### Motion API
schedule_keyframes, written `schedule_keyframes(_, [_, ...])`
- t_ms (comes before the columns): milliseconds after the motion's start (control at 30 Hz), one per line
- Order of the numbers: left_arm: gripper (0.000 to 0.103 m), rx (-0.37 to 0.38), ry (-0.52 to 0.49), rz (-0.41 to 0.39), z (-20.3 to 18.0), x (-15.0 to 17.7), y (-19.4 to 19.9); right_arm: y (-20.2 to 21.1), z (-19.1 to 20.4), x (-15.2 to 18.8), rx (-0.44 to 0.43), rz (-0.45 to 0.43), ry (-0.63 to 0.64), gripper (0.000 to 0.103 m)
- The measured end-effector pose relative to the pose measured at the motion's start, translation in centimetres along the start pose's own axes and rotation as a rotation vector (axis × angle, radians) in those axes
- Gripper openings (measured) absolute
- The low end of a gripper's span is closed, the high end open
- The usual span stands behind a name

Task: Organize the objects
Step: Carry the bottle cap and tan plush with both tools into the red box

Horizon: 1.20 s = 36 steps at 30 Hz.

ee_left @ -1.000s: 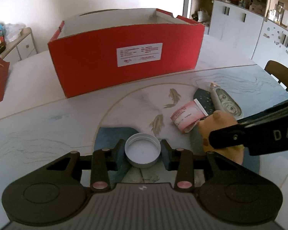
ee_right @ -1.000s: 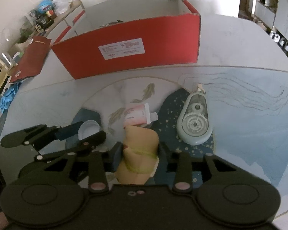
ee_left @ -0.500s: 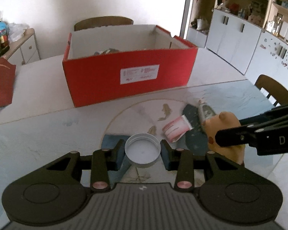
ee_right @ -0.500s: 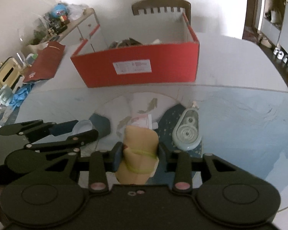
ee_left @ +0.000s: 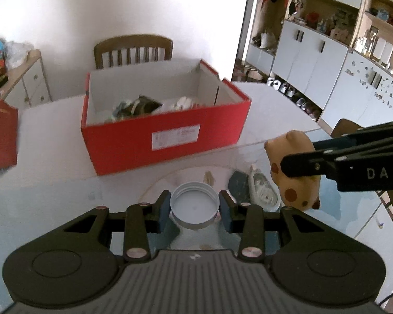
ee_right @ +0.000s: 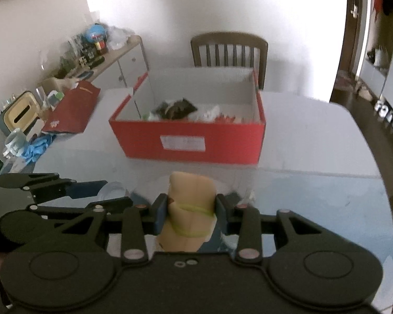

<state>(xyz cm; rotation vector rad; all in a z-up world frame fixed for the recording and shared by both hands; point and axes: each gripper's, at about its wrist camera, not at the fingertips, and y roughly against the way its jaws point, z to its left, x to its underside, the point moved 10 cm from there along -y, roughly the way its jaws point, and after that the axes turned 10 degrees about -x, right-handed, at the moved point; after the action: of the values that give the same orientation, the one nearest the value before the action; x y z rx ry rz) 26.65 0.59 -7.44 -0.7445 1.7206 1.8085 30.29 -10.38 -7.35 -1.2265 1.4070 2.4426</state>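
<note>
The left gripper (ee_left: 194, 207) pinches a white jar lid (ee_left: 194, 206) between its pads, held above the table (ee_left: 52, 191). To its right, the right gripper (ee_right: 191, 209) clamps a tan spotted toy (ee_right: 190, 210), also raised off the surface. Bare tabletop lies between both grippers and the open red box (ee_left: 167, 133) farther back, its near wall facing them and clutter inside. A tape dispenser (ee_left: 263, 192) lies on the table below, between the two grippers.

"DAS" — on right gripper (ee_left: 298, 168)
</note>
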Motion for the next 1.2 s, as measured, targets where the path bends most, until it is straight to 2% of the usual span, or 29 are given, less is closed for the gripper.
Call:
schedule_keyframes(367, [0.038,-0.035,-0.055,-0.104,1.5,-6.7,0.3,0.3,-1.1,-6.1,0.035,-0.077,0.052,0.038])
schedule_keyframes(500, [0.038,-0.05,-0.077,-0.119,2.1,-8.8,-0.4,-0.2,-1.5,-8.2,0.047,-0.094,0.065,0.038])
schedule_keyframes(867, [0.038,-0.093,-0.109,-0.095,4.2,-12.7,-4.3,-3.7,-2.8,-13.3,0.097,-0.114,0.128,0.038])
schedule_keyframes(1200, [0.038,-0.124,-0.109,-0.037,6.2,-13.5,-9.3,-8.7,-5.1,-14.9,0.099,-0.063,0.09,0.038])
